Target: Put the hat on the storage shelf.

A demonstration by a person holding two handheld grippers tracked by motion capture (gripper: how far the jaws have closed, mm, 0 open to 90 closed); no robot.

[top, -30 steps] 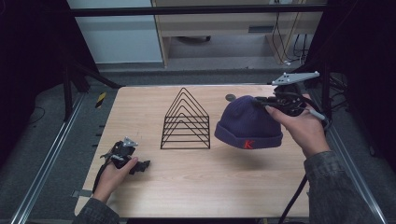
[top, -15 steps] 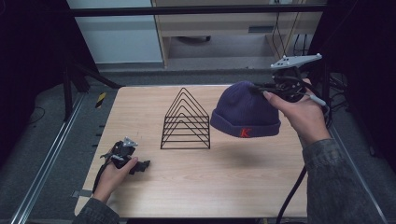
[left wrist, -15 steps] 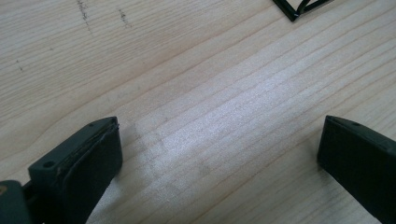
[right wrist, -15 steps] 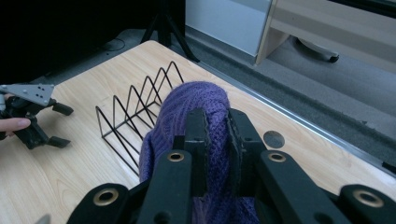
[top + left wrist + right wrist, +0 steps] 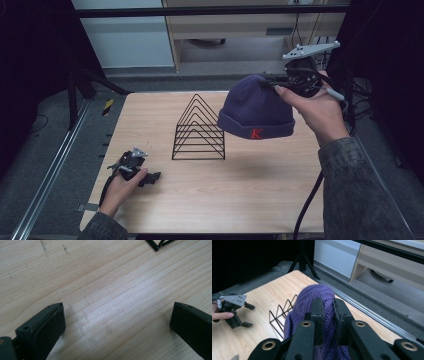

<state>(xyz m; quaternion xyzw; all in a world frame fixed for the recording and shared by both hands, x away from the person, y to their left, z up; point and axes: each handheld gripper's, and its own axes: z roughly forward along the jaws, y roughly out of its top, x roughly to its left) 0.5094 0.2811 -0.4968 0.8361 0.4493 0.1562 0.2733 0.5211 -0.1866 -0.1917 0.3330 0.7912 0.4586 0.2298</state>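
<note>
High view: your right gripper point(image 5: 272, 84) pinched the purple beanie point(image 5: 256, 111) aloft, right of the wire rack point(image 5: 199, 129). Left gripper point(image 5: 150, 176) rested wide, near-left. Knit grip seemed thin; you risked dropping it.

We see the left hand point(image 5: 119, 186) low at the near left, forearm entering from the bottom edge, holding the left gripper point(image 5: 152, 176) down at the surface with jaws spread wide. The right hand point(image 5: 316, 107) is raised at the far right, arm extended forward, its right gripper point(image 5: 270, 82) with jaws pinched tight on knit fabric.
</note>
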